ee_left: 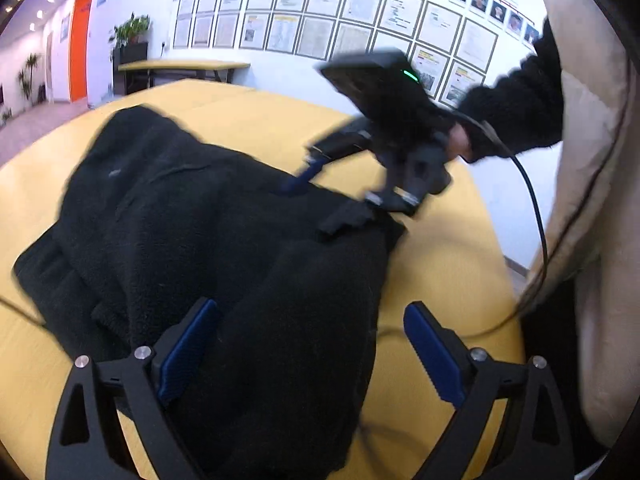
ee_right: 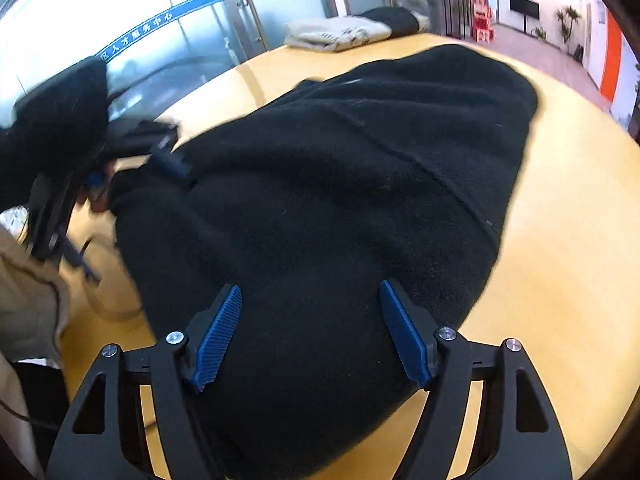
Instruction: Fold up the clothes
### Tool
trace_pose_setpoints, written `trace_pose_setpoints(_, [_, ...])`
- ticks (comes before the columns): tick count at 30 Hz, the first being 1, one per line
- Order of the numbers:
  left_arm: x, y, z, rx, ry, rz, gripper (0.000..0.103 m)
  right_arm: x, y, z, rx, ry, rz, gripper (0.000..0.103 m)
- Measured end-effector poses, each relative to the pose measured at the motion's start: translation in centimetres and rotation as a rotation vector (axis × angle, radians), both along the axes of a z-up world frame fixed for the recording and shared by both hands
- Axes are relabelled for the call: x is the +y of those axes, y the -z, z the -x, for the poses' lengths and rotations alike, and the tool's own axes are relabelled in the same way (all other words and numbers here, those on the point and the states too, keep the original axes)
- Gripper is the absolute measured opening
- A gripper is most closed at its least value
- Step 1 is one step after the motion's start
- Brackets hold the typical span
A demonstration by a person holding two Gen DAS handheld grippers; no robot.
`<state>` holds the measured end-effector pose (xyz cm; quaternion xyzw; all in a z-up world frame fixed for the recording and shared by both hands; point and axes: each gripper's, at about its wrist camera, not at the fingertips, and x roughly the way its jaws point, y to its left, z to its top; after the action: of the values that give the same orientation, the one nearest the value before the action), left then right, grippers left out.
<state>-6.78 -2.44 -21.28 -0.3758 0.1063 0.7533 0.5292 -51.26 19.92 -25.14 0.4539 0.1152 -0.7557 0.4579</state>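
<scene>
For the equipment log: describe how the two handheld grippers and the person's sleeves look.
Both the left gripper and right gripper have matte black frames, silver screws and ribbed blue pads on the jaws. A black cable trails from the right one. The sleeve is fuzzy black.

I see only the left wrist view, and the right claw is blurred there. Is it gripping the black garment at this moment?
Observer: No. The right claw stands open over the black garment; its pads pinch nothing.
Operator: Is there other clothing on the table?
Observer: Yes. A pale folded garment lies at the far edge of the table, near a glass wall.
Operator: Does it lie alone there?
Observer: No. A dark piece lies just beside it.
</scene>
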Motion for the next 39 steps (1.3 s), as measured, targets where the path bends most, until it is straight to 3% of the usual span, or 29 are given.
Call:
trace_pose_setpoints(4, [-2.8, -2.8, -0.3, -0.031, -0.092, -0.060, 0.096, -0.9, -0.4, -4.4, -0.024, 0.012, 0.006, 0.074])
trace_pose_setpoints(5, [-2.9, -2.4, -0.4, -0.054, -0.109, -0.055, 0.096, -0.8, -0.6, -4.8, -0.025, 0.029, 0.008, 0.074])
trace_pose_setpoints(7, [-2.8, -0.5, -0.4, -0.116, -0.131, -0.009, 0.096, -0.3, -1.4, -4.2, -0.040, 0.076, 0.026, 0.070])
trace_pose_setpoints(10, [-3.0, 1.0, -1.4, -0.069, -0.144, -0.012, 0.096, 0.7, -4.1, -1.9, 0.027, 0.135, 0.103, 0.073])
trace_pose_setpoints(12, [-3.3, 1.3, -1.2, -0.111, -0.189, -0.026, 0.096, 0.3, -4.2, 0.3, 0.036, 0.142, 0.075, 0.077])
trace_pose_setpoints(15, [-4.1, -0.5, -2.1, -0.189, -0.276, -0.004, 0.095, -0.2, -4.2, 1.2, 0.031, 0.115, 0.054, 0.073])
trace_pose_setpoints(17, [-4.7, -1.7, -2.8, -0.241, -0.335, 0.010, 0.095, 0.2, -5.4, 1.1, 0.032, 0.100, 0.099, 0.073])
trace_pose_setpoints(21, [-10.0, -5.0, -9.0, -0.380, -0.517, 0.138, 0.095, 2.3, -6.8, -0.9, -0.011, 0.087, 0.141, 0.076])
trace_pose_setpoints(24, [-15.6, -7.2, -15.3, -0.498, -0.684, 0.254, 0.095, 4.6, -6.6, -2.2, -0.037, 0.071, 0.087, 0.077])
trace_pose_setpoints(26, [-17.6, -8.9, -18.4, -0.517, -0.778, 0.308, 0.095, 6.1, -6.6, -3.0, -0.055, 0.060, 0.052, 0.078])
trace_pose_setpoints(31, [-19.6, -10.8, -19.9, -0.478, -0.885, 0.269, 0.095, 8.3, -5.4, -2.5, -0.086, 0.092, -0.034, 0.078])
trace_pose_setpoints(35, [-20.4, -8.9, -17.1, -0.427, -0.928, 0.194, 0.095, 9.9, -4.5, -1.4, -0.086, 0.122, -0.045, 0.078])
trace_pose_setpoints(39, [-17.7, -4.5, -9.9, -0.428, -0.896, -0.060, 0.095, 9.6, -2.9, 0.8, -0.111, 0.177, 0.016, 0.080])
